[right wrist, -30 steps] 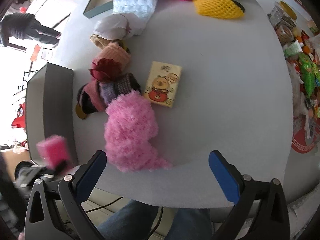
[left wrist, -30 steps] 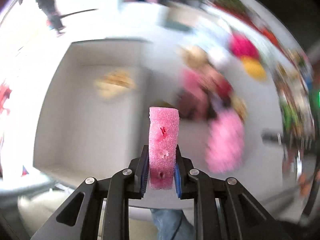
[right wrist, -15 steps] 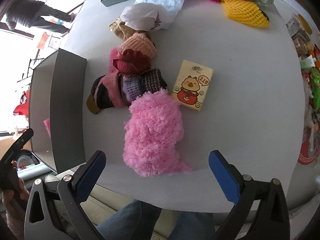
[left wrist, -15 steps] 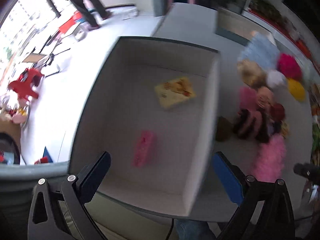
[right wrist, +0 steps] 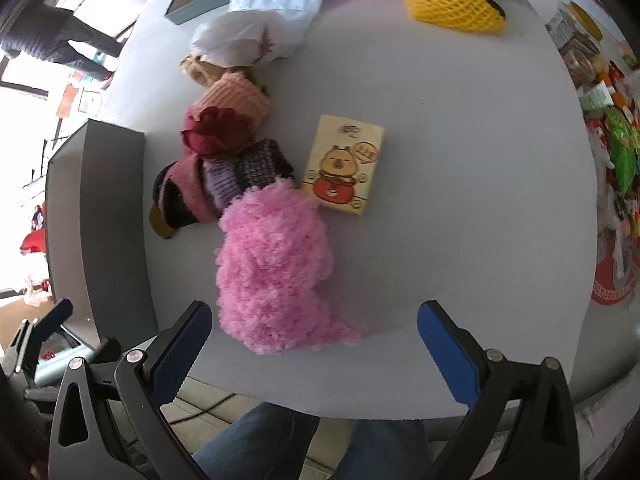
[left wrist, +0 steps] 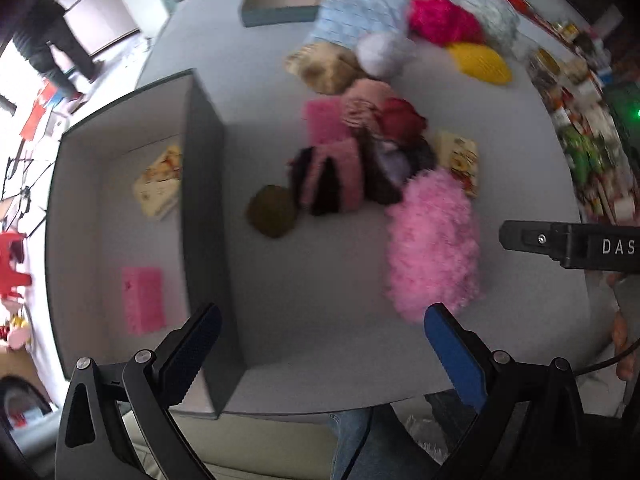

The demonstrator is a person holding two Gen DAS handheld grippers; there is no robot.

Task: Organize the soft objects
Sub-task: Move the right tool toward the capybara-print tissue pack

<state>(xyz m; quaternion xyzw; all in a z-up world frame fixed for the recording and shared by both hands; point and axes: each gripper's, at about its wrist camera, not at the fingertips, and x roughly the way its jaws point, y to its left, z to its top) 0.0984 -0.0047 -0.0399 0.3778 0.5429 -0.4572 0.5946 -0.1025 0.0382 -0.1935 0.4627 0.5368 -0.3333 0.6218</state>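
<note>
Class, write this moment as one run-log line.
left tool: open, empty | right tool: open, empty | pink sponge: in grey box

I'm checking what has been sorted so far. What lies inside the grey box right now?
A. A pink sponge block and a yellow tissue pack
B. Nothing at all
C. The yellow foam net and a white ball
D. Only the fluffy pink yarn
A: the left wrist view shows a pink sponge block and a yellow tissue pack on the floor of the grey box.

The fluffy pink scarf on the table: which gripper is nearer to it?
Right. The right gripper hangs open directly over the fluffy pink scarf's near end. The left gripper, also open, sits off to the side by the gray box.
</note>
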